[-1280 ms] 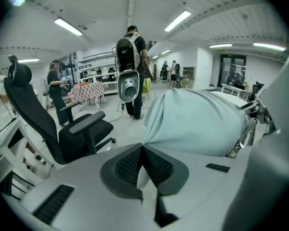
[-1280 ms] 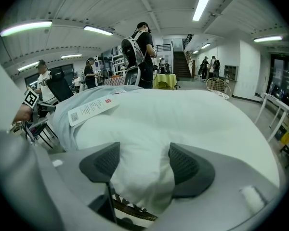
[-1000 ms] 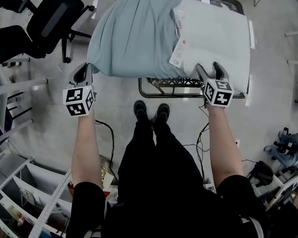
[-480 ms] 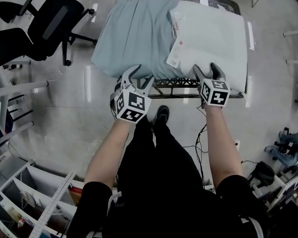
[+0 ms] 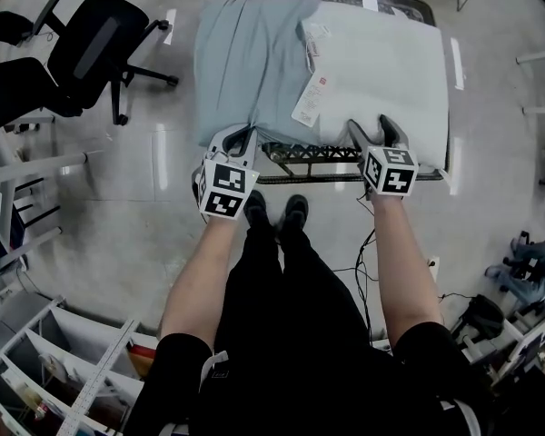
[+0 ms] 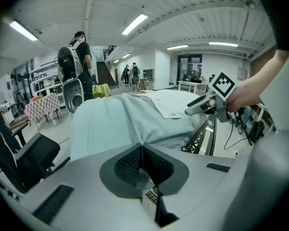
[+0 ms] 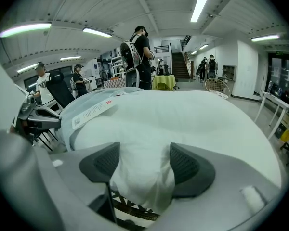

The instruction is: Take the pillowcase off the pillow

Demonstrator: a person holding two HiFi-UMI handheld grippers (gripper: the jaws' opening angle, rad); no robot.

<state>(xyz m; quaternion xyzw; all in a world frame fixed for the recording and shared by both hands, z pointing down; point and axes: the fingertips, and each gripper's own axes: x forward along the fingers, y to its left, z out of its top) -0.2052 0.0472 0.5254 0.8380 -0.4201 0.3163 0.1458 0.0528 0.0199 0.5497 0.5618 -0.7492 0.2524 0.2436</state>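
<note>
We find the left tongs (image 5: 240, 137) have just closed, pinching the near edge of the pale blue pillowcase (image 5: 245, 53). The right tongs (image 5: 379, 127) grip the white pillow (image 5: 391, 62) at its near corner. The pillowcase covers the pillow's left half, which lies on a metal rack (image 5: 309, 158).

The pillowcase (image 5: 241, 62) is a plain, pale blue-green. The pillow (image 5: 391, 62) is plain white, and its tag (image 5: 309, 103) is white with a small red mark and fine dark print. The right gripper (image 5: 377, 127) is light grey. Its fingers (image 7: 188, 170) are dark grey with a fine mesh pattern, and its cube (image 5: 388, 171) bears black-and-white square markers. The rack (image 5: 309, 157) is a black lattice. The chair (image 5: 100, 39) is black and the floor (image 5: 163, 198) glossy pale grey. The person's trousers (image 5: 291, 316) and shoes (image 5: 295, 212) are black.
</note>
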